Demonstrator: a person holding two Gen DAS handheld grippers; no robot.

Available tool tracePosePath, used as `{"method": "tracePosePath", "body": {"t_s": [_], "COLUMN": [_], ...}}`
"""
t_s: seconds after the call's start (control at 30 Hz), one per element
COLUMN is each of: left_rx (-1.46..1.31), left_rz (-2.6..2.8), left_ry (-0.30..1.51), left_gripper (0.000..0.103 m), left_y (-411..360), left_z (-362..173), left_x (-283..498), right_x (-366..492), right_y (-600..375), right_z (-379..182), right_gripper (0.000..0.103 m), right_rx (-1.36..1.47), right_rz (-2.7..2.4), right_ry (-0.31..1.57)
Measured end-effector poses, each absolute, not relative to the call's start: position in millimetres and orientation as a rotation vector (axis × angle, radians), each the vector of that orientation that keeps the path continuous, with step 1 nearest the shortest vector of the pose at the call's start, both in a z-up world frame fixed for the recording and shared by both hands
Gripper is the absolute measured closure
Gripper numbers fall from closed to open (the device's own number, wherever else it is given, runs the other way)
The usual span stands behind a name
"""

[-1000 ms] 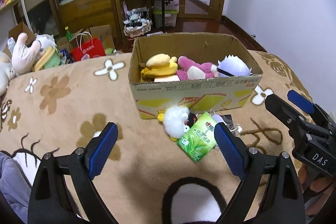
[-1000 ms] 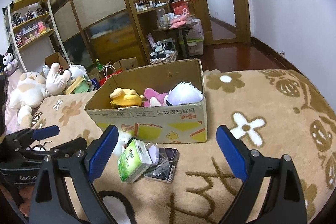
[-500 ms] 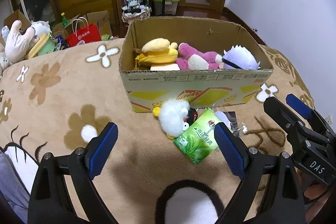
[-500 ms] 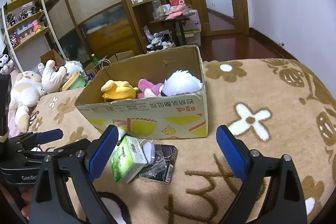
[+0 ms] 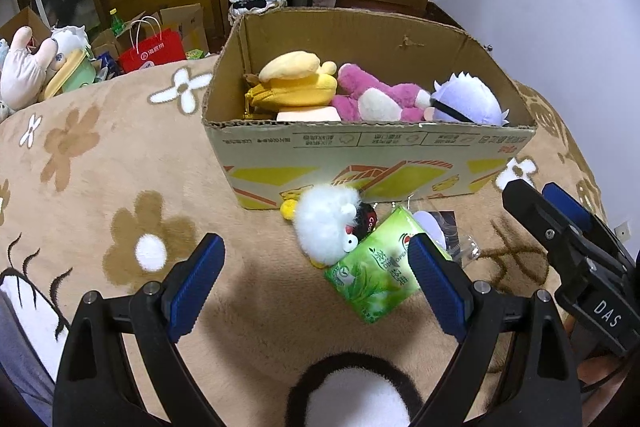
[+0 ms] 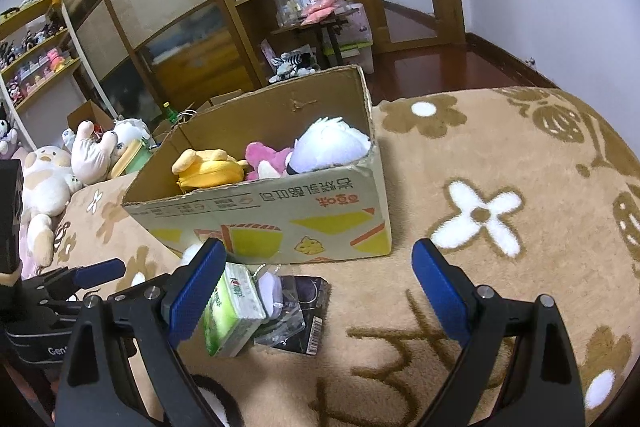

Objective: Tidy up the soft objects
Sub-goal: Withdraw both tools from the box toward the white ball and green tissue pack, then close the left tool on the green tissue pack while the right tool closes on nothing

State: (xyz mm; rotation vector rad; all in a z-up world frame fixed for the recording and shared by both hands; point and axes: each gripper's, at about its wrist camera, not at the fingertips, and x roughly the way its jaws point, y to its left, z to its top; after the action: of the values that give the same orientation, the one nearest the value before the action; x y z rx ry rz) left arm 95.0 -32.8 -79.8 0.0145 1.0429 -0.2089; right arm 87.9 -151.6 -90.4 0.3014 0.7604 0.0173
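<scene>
An open brown cardboard box (image 5: pixel 372 151) sits on the tan flower-patterned plush blanket (image 5: pixel 100 155), and it plainly serves as the collecting place: a yellow plush toy (image 5: pixel 294 83), a pink plush toy (image 5: pixel 376 99) and a pale lilac spiky plush (image 5: pixel 466 103) already lie side by side inside it. Just in front of the box's near wall a small heap waits its turn: a fluffy white plush toy with yellow feet (image 5: pixel 326 227), touching a green soft pack of tissues (image 5: pixel 372 271), which leans against it and partly covers some clear plastic packaging (image 6: pixel 296 307) beside it.

The left gripper (image 5: pixel 316 279) hangs low over this heap with its blue-padded fingers (image 5: pixel 194 277) spread wide and nothing between them, the white plush roughly centred ahead of it; to my eye it is lined up to take that toy. The right gripper (image 6: pixel 318 285) is also spread wide and empty, held off to the side of the heap nearer the box's corner, I'd guess to keep clear of the left one. The tissue pack crowds the plush, so a grab could catch both.
</scene>
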Motion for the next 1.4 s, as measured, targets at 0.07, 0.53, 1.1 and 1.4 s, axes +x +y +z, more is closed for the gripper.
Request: {"method": "tracePosePath", "body": {"t_s": [0.07,0.53,1.1,1.4], "left_rx": [0.009,0.049,0.044,0.009], "left_rz": [-0.21,-0.332,-0.371,-0.374], "left_ry": [1.053,1.135,1.234,1.227], "left_gripper": [0.011,0.011,0.026,0.034], "left_y": [-33,-58,-65,-61], "left_z": [-83,-106,-137,-136], "left_x": [97,100,102,95], "right_x": [89,99,114,112], "right_y": [-153,-158,-130,-116], "right_z": [-92,-106,-142,-139], "right_gripper": [0.005,0.013,0.085,0.094], "right_rx": [0.306,0.401,0.376,0.33], "right_rz": [0.017,0.073,0.194,0.202], "right_ry": [0.765,0.823,1.031,1.015]}}
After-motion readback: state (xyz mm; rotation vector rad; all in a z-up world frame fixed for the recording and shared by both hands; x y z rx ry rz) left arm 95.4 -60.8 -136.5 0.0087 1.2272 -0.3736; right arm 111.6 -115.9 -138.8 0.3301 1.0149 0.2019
